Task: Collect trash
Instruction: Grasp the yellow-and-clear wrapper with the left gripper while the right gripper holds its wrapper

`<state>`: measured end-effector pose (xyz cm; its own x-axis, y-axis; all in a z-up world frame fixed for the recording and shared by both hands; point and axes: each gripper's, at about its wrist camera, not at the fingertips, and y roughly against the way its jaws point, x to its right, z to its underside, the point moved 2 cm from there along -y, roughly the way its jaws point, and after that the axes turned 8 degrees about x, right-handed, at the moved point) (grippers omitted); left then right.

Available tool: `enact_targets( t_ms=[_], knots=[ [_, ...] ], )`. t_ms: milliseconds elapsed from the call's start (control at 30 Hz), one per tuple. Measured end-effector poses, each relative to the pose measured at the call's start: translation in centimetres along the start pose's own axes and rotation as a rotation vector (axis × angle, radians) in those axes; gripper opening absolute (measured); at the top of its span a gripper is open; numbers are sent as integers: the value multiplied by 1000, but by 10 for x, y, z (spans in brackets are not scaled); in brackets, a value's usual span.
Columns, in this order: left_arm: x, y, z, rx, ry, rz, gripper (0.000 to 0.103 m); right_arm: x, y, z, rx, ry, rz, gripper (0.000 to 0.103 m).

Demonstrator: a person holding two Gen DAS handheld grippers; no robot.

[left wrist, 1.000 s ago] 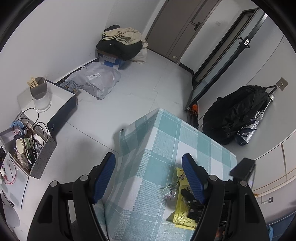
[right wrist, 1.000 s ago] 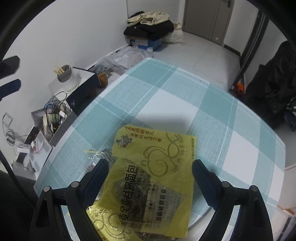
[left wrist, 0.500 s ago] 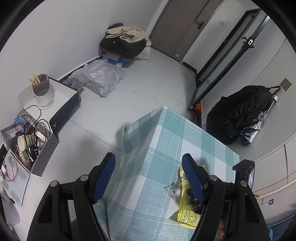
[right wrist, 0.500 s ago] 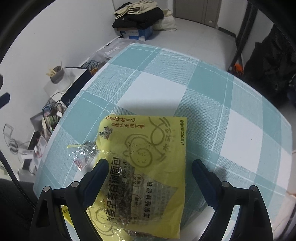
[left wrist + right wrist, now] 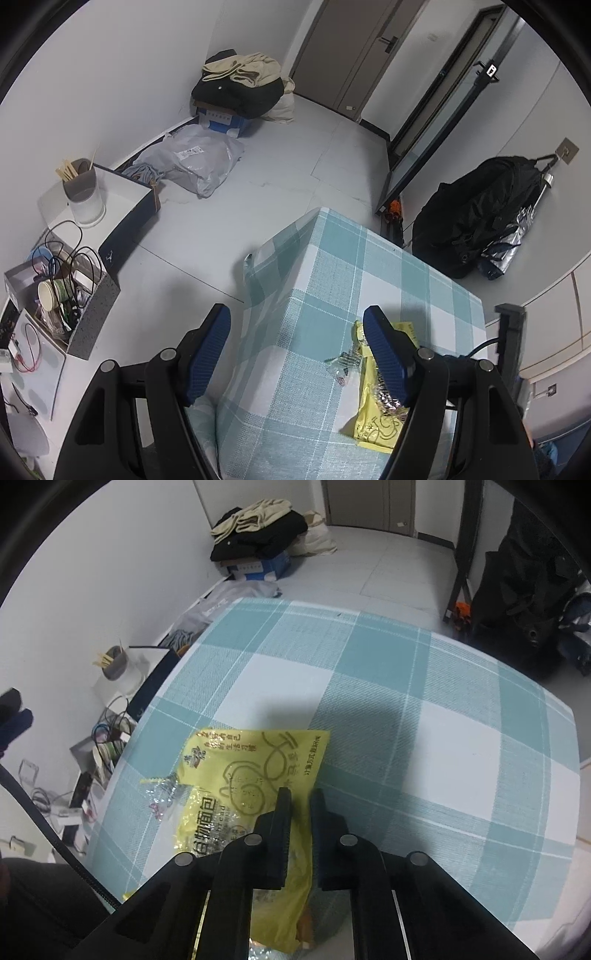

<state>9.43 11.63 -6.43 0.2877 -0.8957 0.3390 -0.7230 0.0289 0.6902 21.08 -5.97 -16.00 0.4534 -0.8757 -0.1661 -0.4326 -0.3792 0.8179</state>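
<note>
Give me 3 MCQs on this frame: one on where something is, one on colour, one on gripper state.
1. Where does the small clear wrapper lie?
A. On the floor by the door
B. On the tablecloth, at the left edge of the yellow bag
C. Inside the cup of sticks

2. What colours is the tablecloth?
A. Red and black
B. Plain grey
C. Teal and white checks

3. How is the right gripper?
A. Closed on the yellow bag
B. Wide open above the table
C. Holding the clear wrapper

Answers:
1. B, the right wrist view shows the crinkled wrapper on the cloth against the bag's left edge.
2. C, both views show teal and white squares.
3. A, the jaws stand nearly together with the yellow film pinched between them; the left gripper is open with nothing in it.
</note>
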Motion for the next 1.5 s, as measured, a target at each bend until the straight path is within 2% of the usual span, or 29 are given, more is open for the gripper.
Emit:
enact_targets(
  t_ms=[133,200,300,600,700,800,967,1133,1267,1367,1433,1500],
  knots=[
    [4,-3,5,-27,-14,10,71,1,10,1,19,1,-28,5],
    [8,-3,11,-47,-24,39,71,5,19,1,44,-23,-47,5],
    [18,-7,20,-87,-83,58,71,15,38,0,97,-61,-67,4],
    [54,-28,60,-282,-196,181,71,57,86,0,244,-181,-74,4],
    [68,-34,73,-321,-259,187,71,70,94,1,264,-219,-62,4],
    [77,-42,86,-351,-320,162,71,76,99,3,275,-237,-58,4],
    [69,-49,85,-353,-275,131,71,74,101,9,235,-193,-25,4],
    [66,-56,80,-341,-178,154,71,73,105,11,248,-163,-38,4],
    [75,-62,86,-342,-187,166,70,77,103,11,240,-177,-42,4],
    [82,-63,91,-342,-227,165,57,81,103,11,238,-182,-43,4],
    [83,-64,92,-338,-244,165,40,81,105,11,243,-184,-42,4],
    [83,-62,91,-330,-250,165,30,83,107,11,248,-189,-39,4]
  ],
)
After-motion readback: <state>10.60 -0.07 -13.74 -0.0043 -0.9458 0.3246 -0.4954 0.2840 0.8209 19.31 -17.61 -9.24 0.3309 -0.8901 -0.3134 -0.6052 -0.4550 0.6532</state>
